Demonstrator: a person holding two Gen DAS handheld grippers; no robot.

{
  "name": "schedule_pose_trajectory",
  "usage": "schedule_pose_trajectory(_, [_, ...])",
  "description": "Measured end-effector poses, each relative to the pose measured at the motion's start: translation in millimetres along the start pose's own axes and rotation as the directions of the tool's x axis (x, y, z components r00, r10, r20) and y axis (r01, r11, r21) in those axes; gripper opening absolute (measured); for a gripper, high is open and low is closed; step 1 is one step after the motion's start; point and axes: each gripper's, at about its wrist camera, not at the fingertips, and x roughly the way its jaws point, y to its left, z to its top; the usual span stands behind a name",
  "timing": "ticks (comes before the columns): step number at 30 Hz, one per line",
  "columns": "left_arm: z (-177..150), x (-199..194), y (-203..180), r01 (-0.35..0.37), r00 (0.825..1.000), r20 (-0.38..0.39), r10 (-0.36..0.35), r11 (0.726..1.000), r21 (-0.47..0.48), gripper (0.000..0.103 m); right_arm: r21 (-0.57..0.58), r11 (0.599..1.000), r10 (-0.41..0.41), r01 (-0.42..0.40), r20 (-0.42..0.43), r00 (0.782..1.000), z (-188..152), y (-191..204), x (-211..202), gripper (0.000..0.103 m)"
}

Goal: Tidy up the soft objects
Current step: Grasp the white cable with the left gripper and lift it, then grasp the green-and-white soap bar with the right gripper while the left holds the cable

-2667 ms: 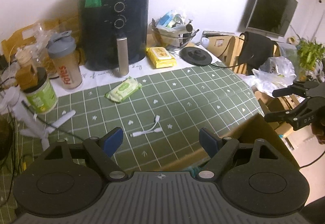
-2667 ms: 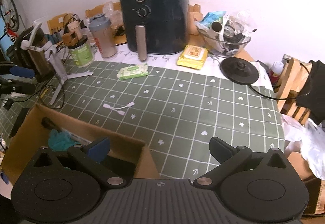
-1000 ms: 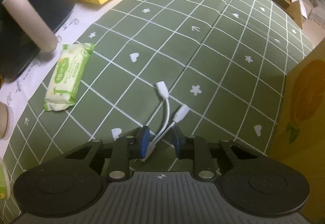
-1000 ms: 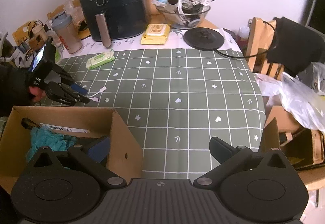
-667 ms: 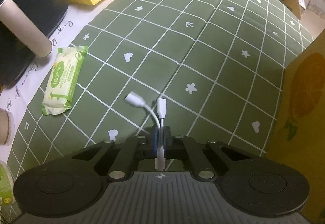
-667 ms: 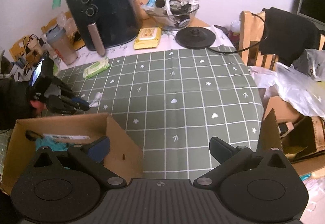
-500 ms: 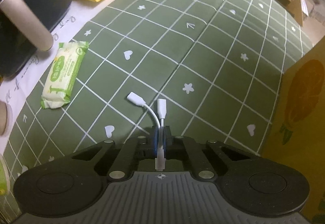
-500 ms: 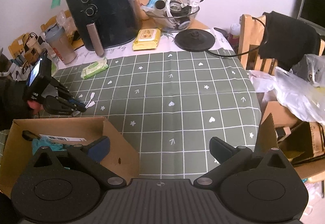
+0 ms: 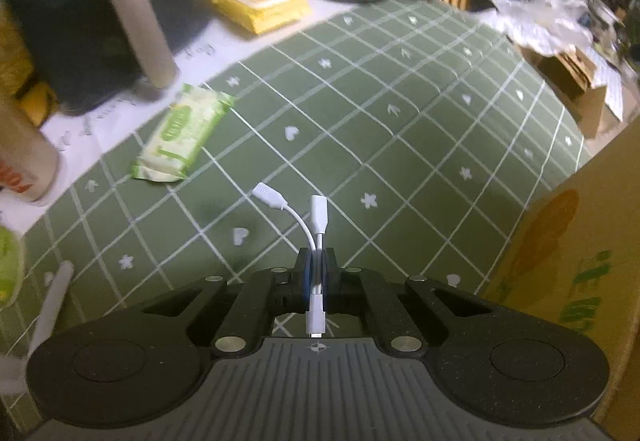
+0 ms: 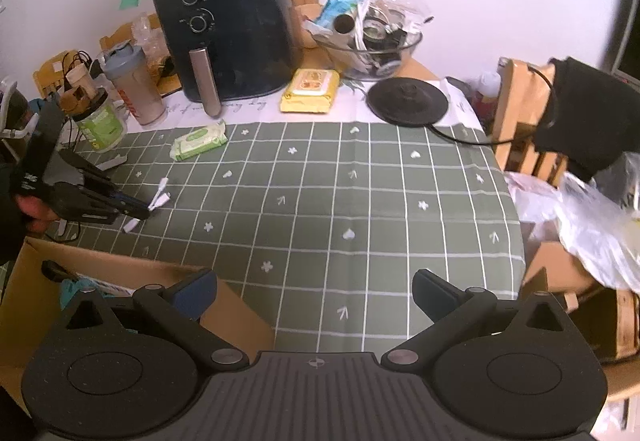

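My left gripper point(image 9: 316, 265) is shut on a short white split adapter cable point(image 9: 316, 217) and holds it above the green checked tablecloth point(image 9: 400, 145); two plugs stick out ahead of the fingers. The right wrist view shows the same gripper point(image 10: 140, 212) with the cable point(image 10: 158, 201) just beyond the open cardboard box point(image 10: 132, 273), which holds a teal cloth point(image 10: 74, 287). A green wipes pack point(image 9: 180, 133) and a yellow wipes pack point(image 9: 260, 5) lie farther back on the table. My right gripper point(image 10: 314, 291) is open and empty over the table's near edge.
A black air fryer point(image 10: 228, 29), a shaker bottle point(image 10: 134, 83), a green-label jar point(image 10: 100, 119), a glass bowl of clutter point(image 10: 372, 41) and a black kettle base point(image 10: 408, 101) line the back. A chair with dark clothing point(image 10: 580, 113) and plastic bags point(image 10: 592, 217) stand to the right.
My left gripper came down to the white cable, closed on it and has lifted it off the cloth. The right gripper stayed open and shifted its view slightly.
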Motion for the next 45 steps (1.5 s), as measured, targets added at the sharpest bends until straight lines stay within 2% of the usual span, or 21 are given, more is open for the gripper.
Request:
schedule_pose_trajectory(7, [-8.9,-37.0,4.1,-0.063,0.994,0.082,0.074,0.991,-0.122,0.005,-0.06,0.998,0.037,-0.037,-0.004,0.999,18.6,1.6,15.9,0.103])
schedule_pose_trajectory(10, [-13.8,-52.7,7.3,-0.067,0.99,0.107,0.088,0.981,-0.181,0.005,-0.093,0.994,0.058,-0.058,-0.004,0.998,27.8,4.6,24.2,0.103])
schedule_pose_trajectory(19, [-33.9,-92.8,7.3,-0.076,0.978,0.157,0.14,0.931,-0.357,0.005,-0.18,0.975,0.127,-0.129,-0.019,0.992,59.4,16.9,60.3,0.103])
schedule_pose_trajectory(28, [-58.0,-123.5,-5.2,-0.067,0.967,0.197,0.159,0.913,-0.403,0.005,-0.327,0.926,0.191,-0.189,-0.029,0.981,94.5,40.2,103.2,0.103])
schedule_pose_trajectory(38, [-76.6,-145.4,-7.1,-0.045,0.959,0.221,0.176,0.868,-0.494,0.005,-0.387,0.891,0.226,-0.236,-0.071,0.971,122.1,74.1,157.9,0.103])
schedule_pose_trajectory(45, [-88.3,-155.2,-8.8,-0.031,0.957,0.23,0.176,0.852,-0.522,0.005,-0.448,0.847,0.268,-0.285,-0.101,0.958,133.0,103.5,197.0,0.103])
